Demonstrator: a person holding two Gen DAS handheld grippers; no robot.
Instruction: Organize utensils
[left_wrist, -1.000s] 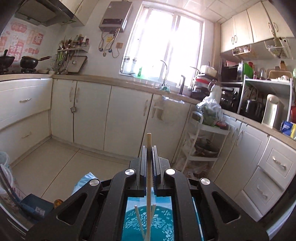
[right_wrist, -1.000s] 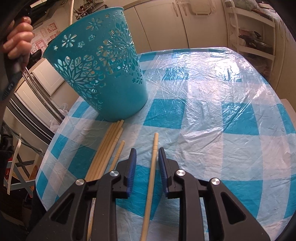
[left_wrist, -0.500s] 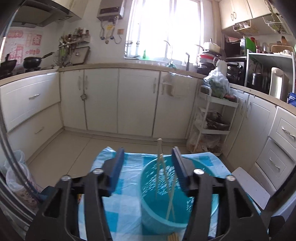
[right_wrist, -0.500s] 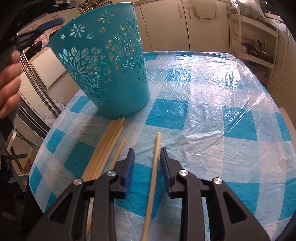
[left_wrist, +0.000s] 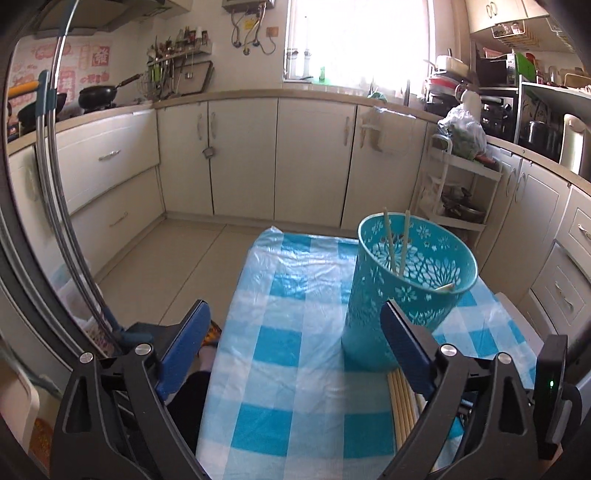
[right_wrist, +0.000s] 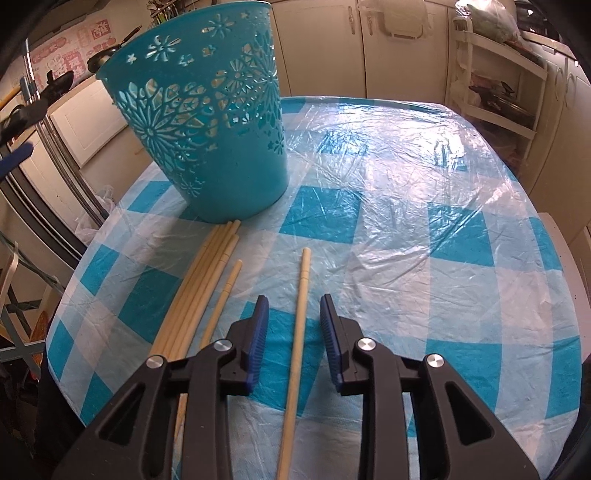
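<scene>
A teal cut-out basket (left_wrist: 406, 291) (right_wrist: 207, 122) stands on the blue-checked tablecloth (right_wrist: 406, 229) and holds three chopsticks (left_wrist: 397, 243). My left gripper (left_wrist: 295, 332) is wide open and empty, above the table and left of the basket. My right gripper (right_wrist: 291, 317) is open low over the cloth, its pads on either side of a single chopstick (right_wrist: 298, 332) lying on the table. A bundle of several chopsticks (right_wrist: 199, 291) lies left of it, tips touching the basket's base. That bundle also shows in the left wrist view (left_wrist: 400, 406).
The table edge (left_wrist: 221, 369) drops to the tiled floor at left. Kitchen cabinets (left_wrist: 314, 158) line the far wall, with a white rack (left_wrist: 458, 192) beside them. Metal rods (left_wrist: 66, 221) stand at the left.
My left gripper opened and released its chopstick into the basket, then drew back and away from it. My right gripper opened a little wider around the single chopstick.
</scene>
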